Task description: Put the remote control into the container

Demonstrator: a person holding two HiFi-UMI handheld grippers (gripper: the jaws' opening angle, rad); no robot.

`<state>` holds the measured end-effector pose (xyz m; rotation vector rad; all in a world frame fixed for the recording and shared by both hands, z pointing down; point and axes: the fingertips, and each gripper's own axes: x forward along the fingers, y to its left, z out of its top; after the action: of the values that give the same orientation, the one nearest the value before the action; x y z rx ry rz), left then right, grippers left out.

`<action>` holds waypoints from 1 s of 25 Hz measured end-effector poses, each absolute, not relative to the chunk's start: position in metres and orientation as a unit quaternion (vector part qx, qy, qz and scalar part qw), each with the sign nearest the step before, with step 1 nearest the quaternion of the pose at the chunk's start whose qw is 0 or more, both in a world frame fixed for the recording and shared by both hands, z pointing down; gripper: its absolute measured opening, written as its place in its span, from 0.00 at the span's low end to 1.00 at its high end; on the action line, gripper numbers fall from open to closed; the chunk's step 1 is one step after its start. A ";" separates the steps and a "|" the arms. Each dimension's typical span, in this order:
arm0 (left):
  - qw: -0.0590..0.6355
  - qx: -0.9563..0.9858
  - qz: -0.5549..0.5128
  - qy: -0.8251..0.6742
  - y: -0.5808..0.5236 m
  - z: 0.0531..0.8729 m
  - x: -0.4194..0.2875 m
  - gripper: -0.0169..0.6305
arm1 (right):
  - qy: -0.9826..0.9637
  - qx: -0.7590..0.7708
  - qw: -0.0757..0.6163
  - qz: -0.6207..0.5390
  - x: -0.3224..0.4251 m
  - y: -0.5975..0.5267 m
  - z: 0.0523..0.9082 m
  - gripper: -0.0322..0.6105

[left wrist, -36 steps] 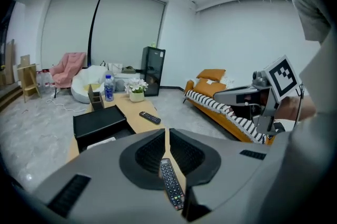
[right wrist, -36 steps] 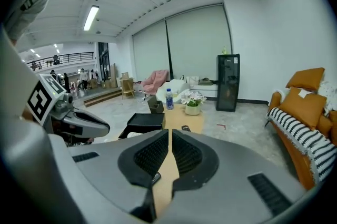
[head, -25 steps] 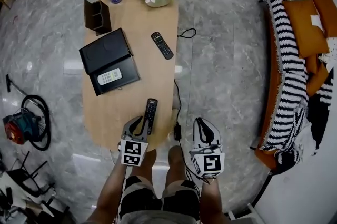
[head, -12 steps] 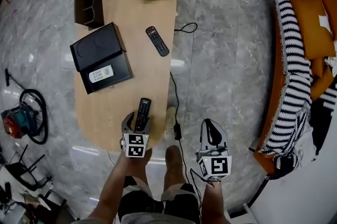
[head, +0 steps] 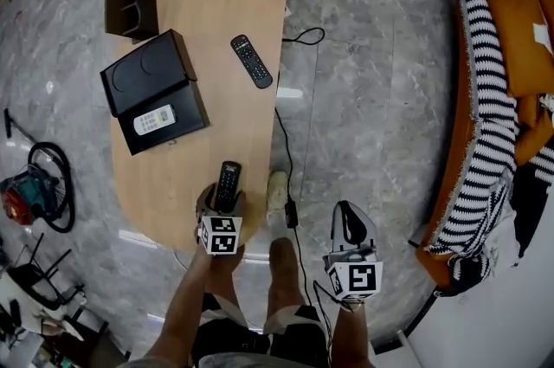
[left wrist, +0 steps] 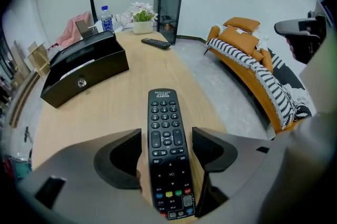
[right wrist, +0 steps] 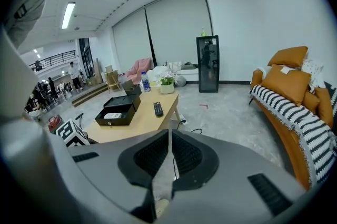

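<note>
The container (head: pixel 183 111), a black box with its lid thrown back, sits on the bench (head: pixel 208 20) and already has a white remote (head: pixel 154 119) lying inside it. To the right of the container, apart from it, a second black remote (head: pixel 251 61) lies on the wood.

Well apart from the container, at the near end of the bench, is the remote control (left wrist: pixel 162 107) that matters here. A second ago the left tool (left wrist: pixel 167 138) held it up off the wood by its rear end. Now the left tool is lower and its jaws have just been opening. They stand wide apart on either side of the remote control, with a gap showing on each side and neither one pressing on it. The remote control rests flat, buttons up, its front end pointing away from the person.

So the task's thing seems to have been let go short of the container, not in it. Most likely this is a pause for a fresh grip. The carry to the container is not yet done.

Farther right of the container, off the bench and over the floor, the right tool (right wrist: pixel 169 136) has its jaws together on nothing.
</note>
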<state>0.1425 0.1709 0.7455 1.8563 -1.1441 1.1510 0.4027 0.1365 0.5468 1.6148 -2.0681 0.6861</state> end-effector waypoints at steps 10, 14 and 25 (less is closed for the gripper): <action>0.323 0.705 0.460 -0.432 0.168 0.752 0.141 0.46 | -0.746 0.577 0.217 0.251 0.402 0.128 0.554 0.09; 0.323 0.705 0.463 -0.430 0.169 0.752 0.140 0.42 | -0.746 0.577 0.218 0.251 0.401 0.126 0.555 0.09; 0.318 0.707 0.459 -0.434 0.160 0.738 0.127 0.41 | -0.757 0.564 0.217 0.250 0.388 0.117 0.552 0.09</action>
<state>0.1265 0.1597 0.7382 1.8598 -1.1414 1.2087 0.3882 0.1171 0.5523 1.5620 -2.0957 0.6931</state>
